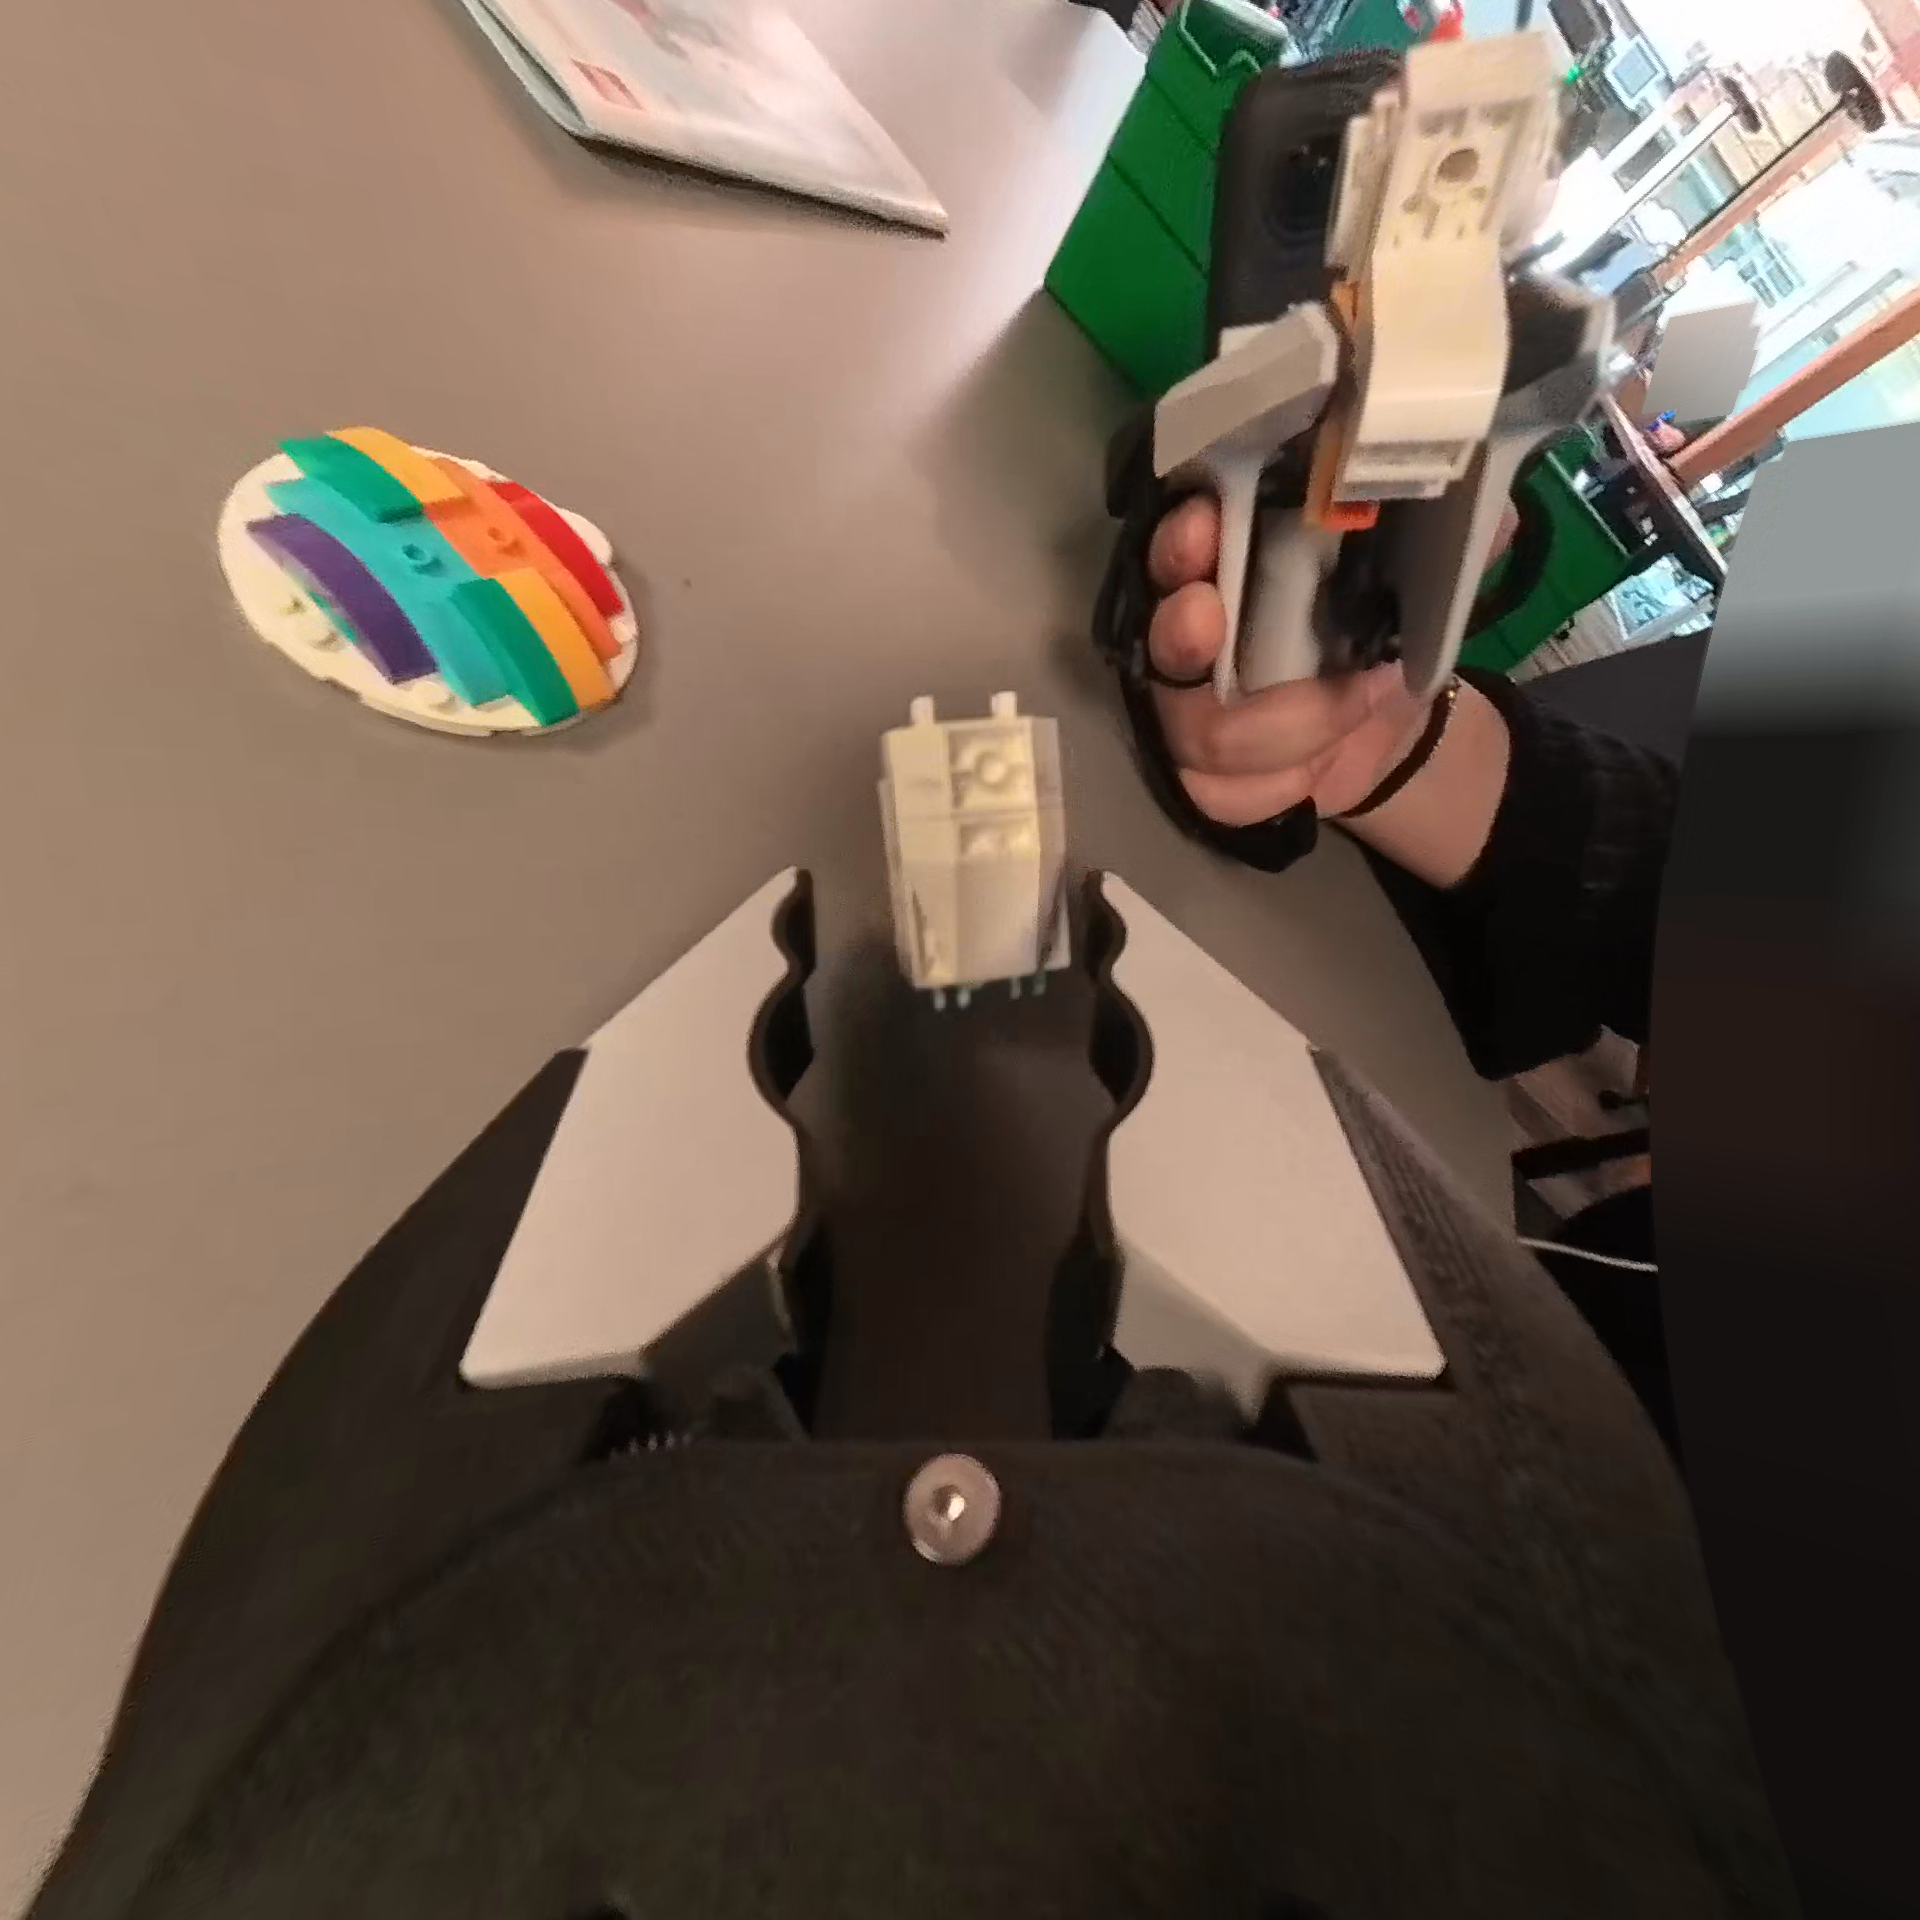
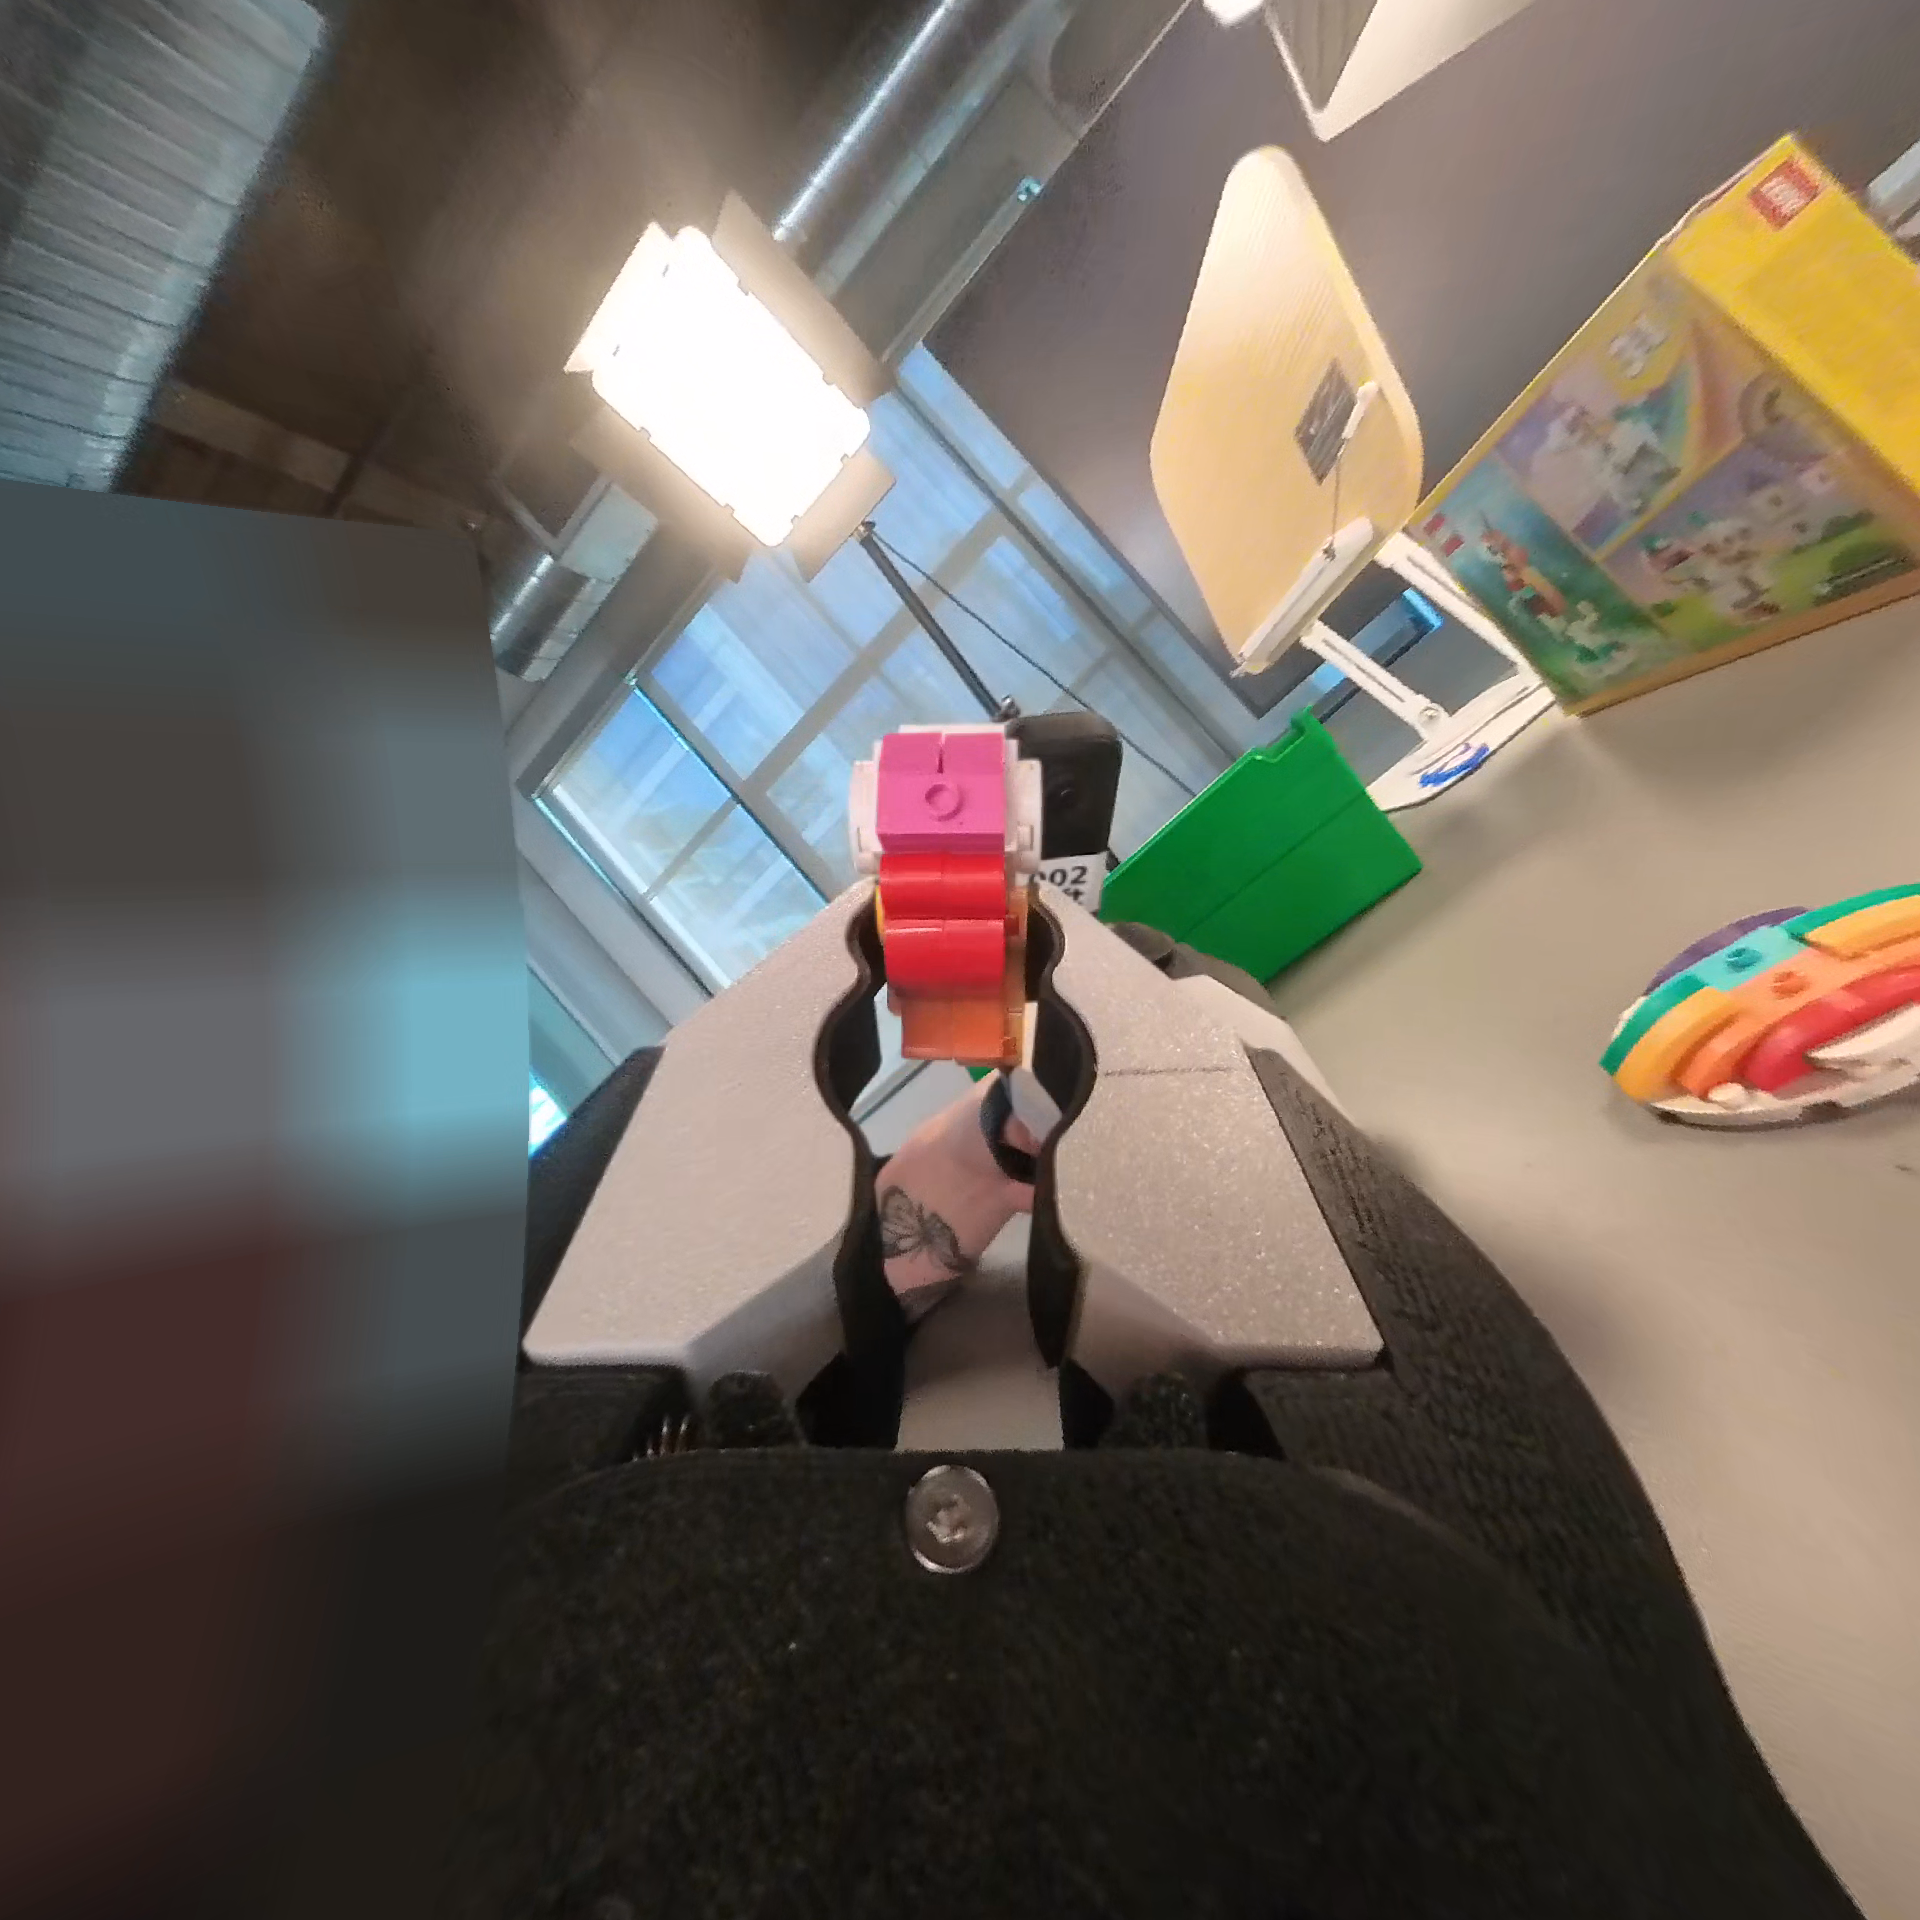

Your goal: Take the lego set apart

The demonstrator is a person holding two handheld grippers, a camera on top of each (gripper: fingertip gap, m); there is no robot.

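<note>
My left gripper (image 1: 951, 894) is open just above the grey table (image 1: 727, 416). A white lego block (image 1: 971, 852), blurred, sits between its fingertips with a gap on each side. My right gripper (image 2: 951, 914) is shut on a stacked lego piece (image 2: 940, 883) with pink, red and orange bricks and white sides. In the left wrist view, the right gripper (image 1: 1382, 457) holds this piece (image 1: 1423, 312) raised at the upper right. A round white plate with rainbow arches (image 1: 426, 582) lies on the table to the left; it also shows in the right wrist view (image 2: 1787, 1008).
A booklet (image 1: 707, 94) lies at the far side of the table. Green bins (image 1: 1132, 208) stand at the table's edge, also in the right wrist view (image 2: 1257, 862). A yellow lego box (image 2: 1714, 436) stands farther back. The table's edge curves down the right.
</note>
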